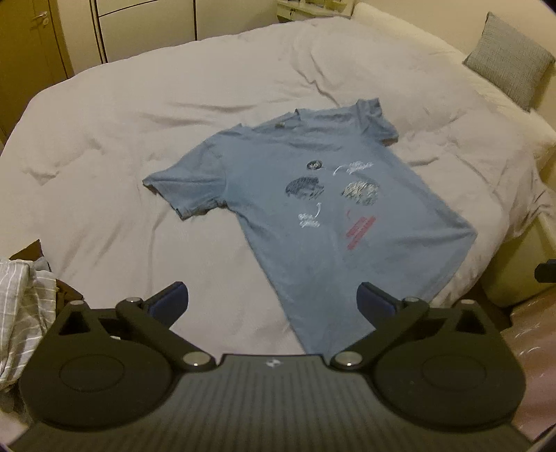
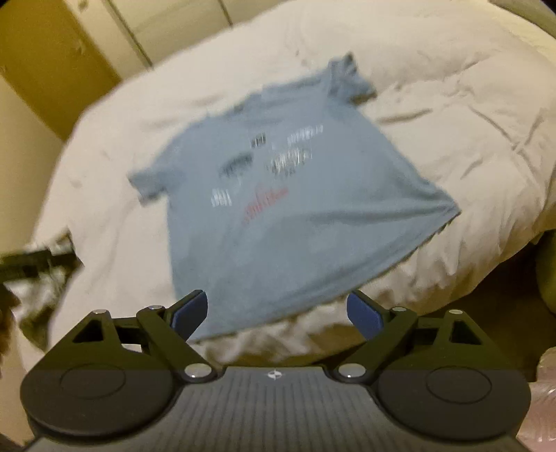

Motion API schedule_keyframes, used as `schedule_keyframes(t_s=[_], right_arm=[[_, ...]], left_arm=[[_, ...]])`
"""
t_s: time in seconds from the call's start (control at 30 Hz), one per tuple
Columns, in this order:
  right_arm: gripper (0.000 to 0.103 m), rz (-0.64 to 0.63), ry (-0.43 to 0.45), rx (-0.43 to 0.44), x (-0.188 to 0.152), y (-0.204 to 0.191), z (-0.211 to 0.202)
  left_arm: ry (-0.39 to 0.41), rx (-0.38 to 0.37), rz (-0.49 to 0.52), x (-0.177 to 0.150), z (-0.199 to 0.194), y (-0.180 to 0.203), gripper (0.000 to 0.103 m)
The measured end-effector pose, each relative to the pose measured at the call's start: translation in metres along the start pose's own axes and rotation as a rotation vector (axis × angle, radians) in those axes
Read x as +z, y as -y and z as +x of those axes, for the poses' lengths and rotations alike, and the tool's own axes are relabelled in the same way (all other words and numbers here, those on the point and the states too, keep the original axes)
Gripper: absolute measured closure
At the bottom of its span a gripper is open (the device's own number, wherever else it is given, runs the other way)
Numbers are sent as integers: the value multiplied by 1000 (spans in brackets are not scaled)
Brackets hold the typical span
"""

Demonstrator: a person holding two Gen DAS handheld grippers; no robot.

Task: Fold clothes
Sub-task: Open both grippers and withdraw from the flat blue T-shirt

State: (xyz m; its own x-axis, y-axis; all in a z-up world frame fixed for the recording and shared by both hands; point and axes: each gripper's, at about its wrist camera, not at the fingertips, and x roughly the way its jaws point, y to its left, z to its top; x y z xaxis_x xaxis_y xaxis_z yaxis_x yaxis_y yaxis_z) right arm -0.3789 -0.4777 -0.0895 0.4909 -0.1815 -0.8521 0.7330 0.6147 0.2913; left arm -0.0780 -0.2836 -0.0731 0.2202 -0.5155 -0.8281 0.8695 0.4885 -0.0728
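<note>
While the blue T-shirt (image 1: 312, 208) lies spread flat, print side up, on the white duvet (image 1: 139, 121) of the bed, we hold both tools above its lower hem with nothing in them. Its collar points toward the far side of the bed, its two short sleeves stick out to either side, and its hem reaches the near edge of the mattress. On its chest we see dark round patches, white scribbles and a red block of lettering; the wording is too blurred to read.

Our left gripper (image 1: 272, 300) hangs over the hem's near corner, its jaws spread wide and its blue pads (image 1: 172, 306) clear of the cloth. Our right gripper (image 2: 278, 311) likewise stands wide apart above the hem, gripping nothing; that view is smeared.

Left of the shirt, at the bed's edge, sits a heap of striped grey laundry (image 1: 21, 306). A grey pillow (image 1: 510, 59) rests at the far right corner, and pale wardrobe doors (image 1: 146, 24) stand beyond the bed.
</note>
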Motion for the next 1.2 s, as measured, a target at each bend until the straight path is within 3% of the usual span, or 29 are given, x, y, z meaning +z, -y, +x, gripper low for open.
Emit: schedule_keyframes(t_s=[0.2, 0.4, 0.57, 0.77, 1.2], right_arm=[[14, 42, 56, -52, 16, -16, -49], [14, -12, 105, -130, 14, -58, -72], [14, 5, 134, -157, 8, -98, -76], [14, -9, 142, -195, -5, -137, -82], [14, -26, 106, -216, -28, -174, -73]], left_arm=[[85, -24, 37, 17, -33, 7, 1], [121, -53, 136, 17, -66, 2, 1], [130, -35, 200, 4, -90, -18, 1], [131, -26, 200, -17, -105, -44, 1], [116, -57, 181, -38, -110, -78, 1]])
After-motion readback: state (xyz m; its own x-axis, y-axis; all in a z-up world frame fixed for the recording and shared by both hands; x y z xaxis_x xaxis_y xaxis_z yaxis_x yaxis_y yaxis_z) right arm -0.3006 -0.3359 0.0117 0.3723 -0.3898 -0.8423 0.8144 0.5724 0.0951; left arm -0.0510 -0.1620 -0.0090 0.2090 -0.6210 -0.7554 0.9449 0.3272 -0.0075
